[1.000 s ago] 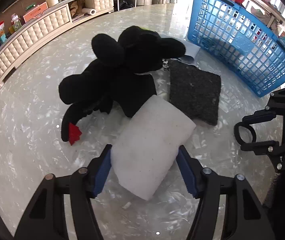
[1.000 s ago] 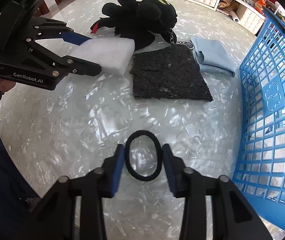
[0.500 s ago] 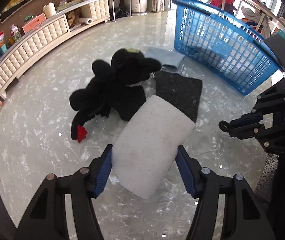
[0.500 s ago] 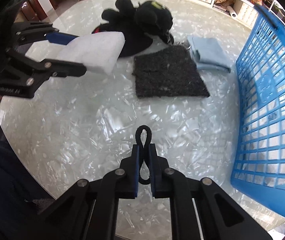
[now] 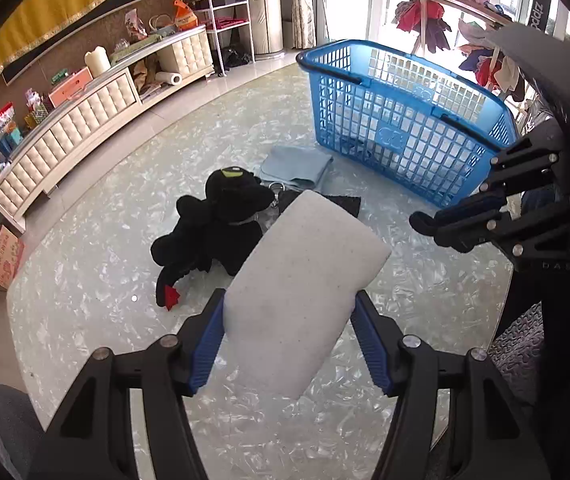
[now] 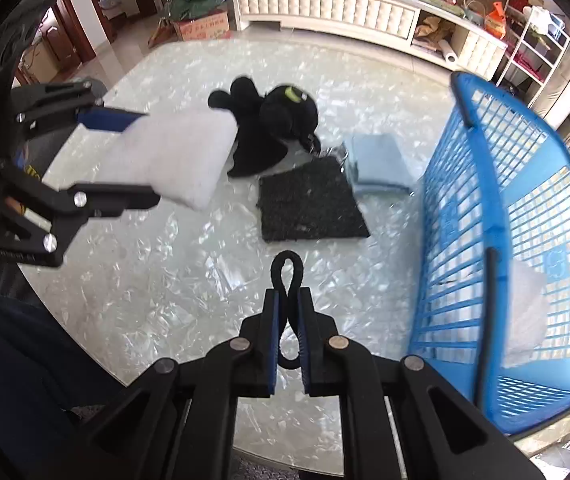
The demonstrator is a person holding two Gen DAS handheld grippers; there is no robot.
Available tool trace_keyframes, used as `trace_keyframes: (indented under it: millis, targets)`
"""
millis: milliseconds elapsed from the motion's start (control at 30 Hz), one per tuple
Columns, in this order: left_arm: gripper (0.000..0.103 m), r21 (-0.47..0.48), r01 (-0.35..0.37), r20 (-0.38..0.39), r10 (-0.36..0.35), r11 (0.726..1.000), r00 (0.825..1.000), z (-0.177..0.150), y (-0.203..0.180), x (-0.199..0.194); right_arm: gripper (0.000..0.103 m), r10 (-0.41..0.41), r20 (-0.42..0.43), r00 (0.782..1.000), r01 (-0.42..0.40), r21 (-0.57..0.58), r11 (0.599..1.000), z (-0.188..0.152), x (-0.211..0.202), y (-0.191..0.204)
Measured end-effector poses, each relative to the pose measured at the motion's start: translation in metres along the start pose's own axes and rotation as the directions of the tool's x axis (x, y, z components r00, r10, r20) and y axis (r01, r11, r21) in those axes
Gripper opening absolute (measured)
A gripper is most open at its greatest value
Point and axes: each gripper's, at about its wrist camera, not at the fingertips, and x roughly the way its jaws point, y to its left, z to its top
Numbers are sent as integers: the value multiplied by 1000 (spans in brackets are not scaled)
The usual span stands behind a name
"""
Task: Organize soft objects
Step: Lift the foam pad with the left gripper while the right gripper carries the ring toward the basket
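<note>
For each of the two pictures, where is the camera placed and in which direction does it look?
Left wrist: on the left gripper, looking down past its white foam pad; the right gripper shows.
Right wrist: on the right gripper, looking down past its pinched black hair tie; the left gripper shows.
Shared: black plush toy, blue basket.

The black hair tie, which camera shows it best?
The right wrist view: the hair tie sits centred, pinched into a loop between the right gripper pads. The left wrist view shows only a dark tip at that gripper's end.

home living room: tufted sideboard (image 5: 85,116)
</note>
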Motion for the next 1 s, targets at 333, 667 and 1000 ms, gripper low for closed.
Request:
trace_keyframes:
  millis: [333, 667, 1000]
  targets:
    - [60, 7, -3, 22, 3, 1000, 1000, 14, -18, -13, 8, -11, 57, 998, 11, 10, 1000, 9, -30, -15]
    - [60, -27, -18, 5, 18, 999, 1000, 32, -27, -7, 8, -72, 95, 993, 67, 59, 996, 12, -54, -66]
    - [60, -64, -21, -7, 21, 998, 1000, 46, -32, -1, 8, -119, 78, 990, 111, 92, 990, 25, -45, -117]
